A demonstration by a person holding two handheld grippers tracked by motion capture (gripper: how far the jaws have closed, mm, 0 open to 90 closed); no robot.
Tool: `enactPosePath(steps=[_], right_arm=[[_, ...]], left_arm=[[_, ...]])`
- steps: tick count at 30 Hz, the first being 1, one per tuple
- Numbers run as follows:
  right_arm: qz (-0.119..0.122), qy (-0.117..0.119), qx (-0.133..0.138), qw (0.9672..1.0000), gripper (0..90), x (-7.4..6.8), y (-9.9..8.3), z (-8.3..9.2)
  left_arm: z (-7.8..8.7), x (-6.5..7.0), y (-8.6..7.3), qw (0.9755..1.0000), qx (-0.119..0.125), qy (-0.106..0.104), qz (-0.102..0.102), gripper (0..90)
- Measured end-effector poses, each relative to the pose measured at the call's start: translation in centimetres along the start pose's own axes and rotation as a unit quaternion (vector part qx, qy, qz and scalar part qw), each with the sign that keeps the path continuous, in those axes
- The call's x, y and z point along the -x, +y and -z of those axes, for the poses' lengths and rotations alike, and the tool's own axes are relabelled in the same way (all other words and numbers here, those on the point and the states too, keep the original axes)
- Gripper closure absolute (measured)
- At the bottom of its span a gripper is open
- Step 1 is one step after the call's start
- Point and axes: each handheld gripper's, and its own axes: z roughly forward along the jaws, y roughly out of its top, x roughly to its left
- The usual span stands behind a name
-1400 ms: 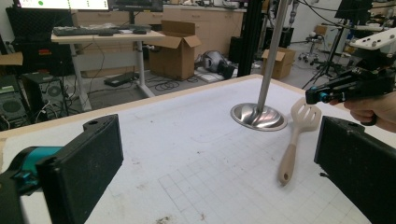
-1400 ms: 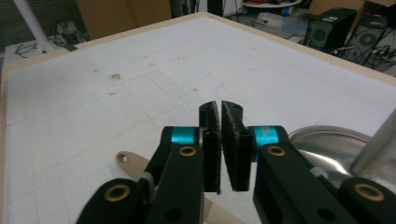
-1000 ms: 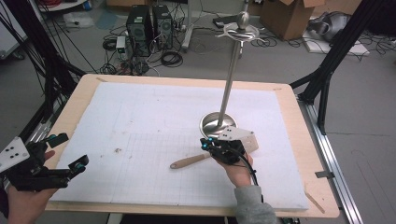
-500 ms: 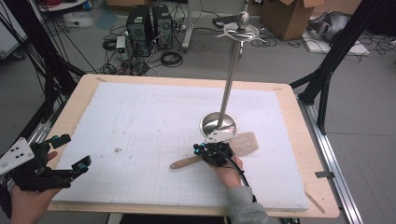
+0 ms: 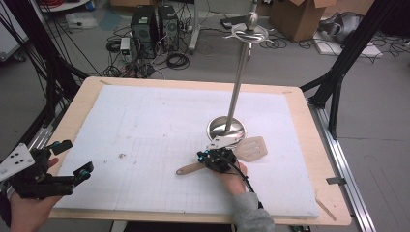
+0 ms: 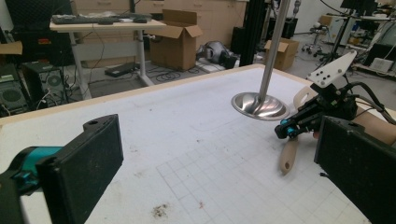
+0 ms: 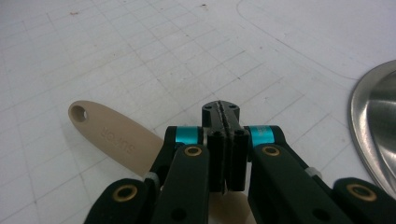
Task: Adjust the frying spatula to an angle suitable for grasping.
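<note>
A beige spatula [image 5: 253,149] lies flat on the white mat, its handle [image 7: 112,135] pointing to the left. My right gripper [image 5: 202,156] is low over the middle of that handle. In the right gripper view its jaws [image 7: 223,112] are pressed together with nothing between them, and the handle passes underneath. A steel stand with a round base [image 5: 226,129] and a tall pole rises just behind it. My left gripper [image 5: 75,157] hovers at the table's front left corner, jaws wide apart [image 6: 215,158] and empty.
The white gridded mat [image 5: 159,121] covers the wooden tabletop [image 5: 316,145]. The stand's hooked top [image 5: 249,31] reaches high above the table. From the left gripper view the stand's base [image 6: 259,105] and the right gripper [image 6: 286,131] are at the right. Boxes, cables and computers lie on the floor beyond.
The right gripper has sunk and shifted a little left, coming down over the spatula handle; the spatula's blade is now uncovered. The left gripper has stayed put.
</note>
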Motion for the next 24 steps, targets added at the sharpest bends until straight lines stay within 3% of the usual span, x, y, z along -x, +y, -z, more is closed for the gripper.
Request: enactPosePath(steps=[10,15,24], right_arm=[[-0.005,0.006,-0.005,1.0000,90.0,0.14,-0.02,-0.30],[0.011,0.001,-0.026,0.9996,90.0,-0.24,0.09,-0.67],[-0.019,0.012,-0.033,0.9992,90.0,0.08,0.03,-0.64]], left_arm=[[-0.09,-0.07,-0.18,1.0000,-0.005,0.002,0.003,1.7],[-0.10,-0.13,-0.25,1.0000,-0.006,0.002,0.004,1.7],[0.20,-0.36,-0.31,0.9999,-0.004,0.006,0.008,1.7]])
